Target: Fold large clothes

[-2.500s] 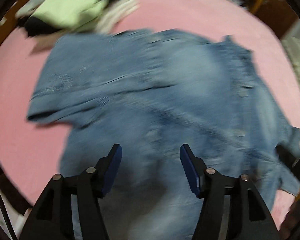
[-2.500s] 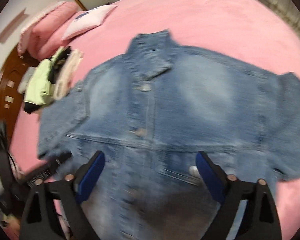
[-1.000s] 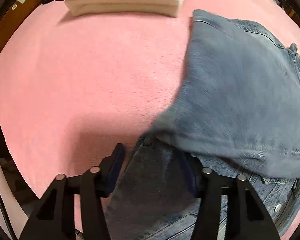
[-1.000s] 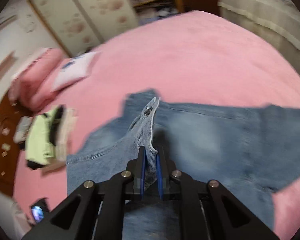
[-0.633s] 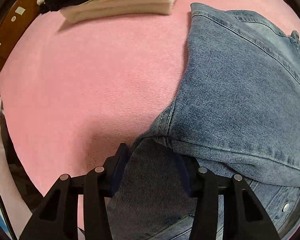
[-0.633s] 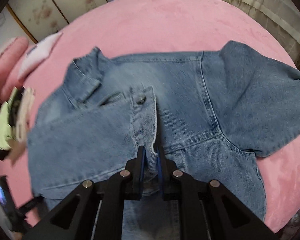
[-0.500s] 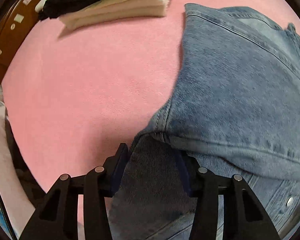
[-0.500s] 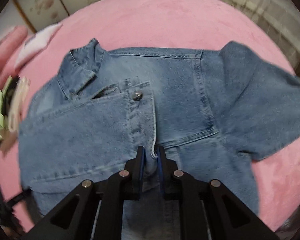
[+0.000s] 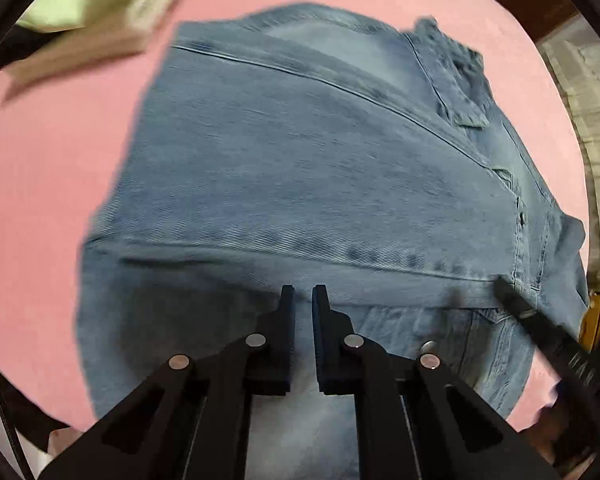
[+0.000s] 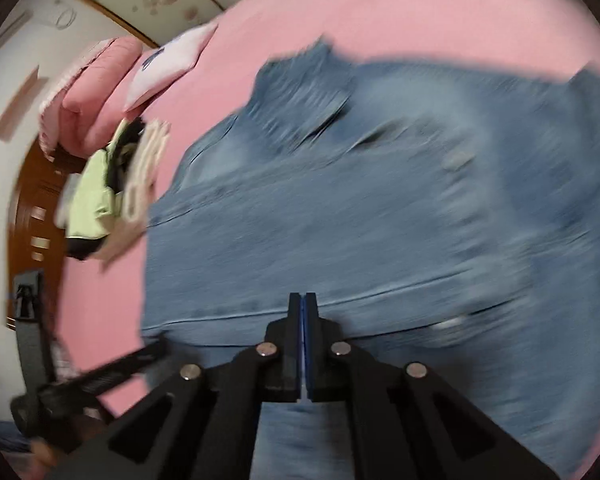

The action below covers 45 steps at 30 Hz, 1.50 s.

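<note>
Since half a second ago the left tongs (image 9: 303, 294) have narrowed to a slim gap and let go of the denim jacket (image 9: 320, 168), which lies folded on the pink bed (image 9: 52, 168). The right tongs (image 10: 303, 300) sit pressed together, empty, above the jacket's folded edge.

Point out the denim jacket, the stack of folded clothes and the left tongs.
denim jacket (image 9: 300, 168): left wrist view, on the folded-over panel.
stack of folded clothes (image 10: 96, 196): right wrist view, on the light green piece.
left tongs (image 9: 303, 300): left wrist view, between the two tips.
</note>
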### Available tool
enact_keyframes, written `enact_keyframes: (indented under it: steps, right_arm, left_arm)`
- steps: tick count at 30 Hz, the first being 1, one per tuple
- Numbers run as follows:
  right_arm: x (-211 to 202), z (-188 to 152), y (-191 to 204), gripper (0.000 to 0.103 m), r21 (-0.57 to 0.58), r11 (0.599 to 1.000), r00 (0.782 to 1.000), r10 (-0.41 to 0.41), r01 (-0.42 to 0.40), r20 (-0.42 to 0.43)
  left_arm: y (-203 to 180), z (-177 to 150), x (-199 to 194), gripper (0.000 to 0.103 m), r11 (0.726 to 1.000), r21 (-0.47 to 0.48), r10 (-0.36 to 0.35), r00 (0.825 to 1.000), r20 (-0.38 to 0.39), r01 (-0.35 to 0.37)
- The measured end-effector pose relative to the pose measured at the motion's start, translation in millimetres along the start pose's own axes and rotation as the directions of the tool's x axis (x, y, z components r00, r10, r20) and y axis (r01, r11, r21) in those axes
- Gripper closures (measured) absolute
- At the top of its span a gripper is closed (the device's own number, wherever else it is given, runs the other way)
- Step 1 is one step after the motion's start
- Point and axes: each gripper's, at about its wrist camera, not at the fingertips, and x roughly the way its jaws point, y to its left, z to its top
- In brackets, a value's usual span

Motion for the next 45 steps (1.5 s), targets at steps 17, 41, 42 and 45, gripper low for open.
enact_keyframes:
  steps: [17,41,42,45]
  right_arm:
    - [-22.8,23.2,-71.7,0.103,-0.019,0.940,0.937,-0.338,0.341,0.084]
    - [82.5,66.7,53.3,0.103,-0.184,0.948,0.959,-0.231,0.259,0.161]
    - [75.9,71.5,40.6,0.103,-0.154,0.949,0.953,-0.246,0.274,0.179]
    - [48.0,82.1,-4.7,0.103,-0.054,0.883,0.862,-0.441,0.467,0.249]
  left_arm:
    - [60.4,20.9,39.6,0.095,0.907,0.068,0.418,0.908,-0.032,-0.415]
    - [35.5,199.9,60.9,0.082,0.963,0.191,0.168,0.976,0.137,-0.192]
    - [40.4,203.1,60.5,0.082,0.967,0.184,0.153,0.979,0.137,-0.177]
    - [52.1,213.3,59.7,0.082,0.970,0.178,0.136,0.979,0.153,-0.163]
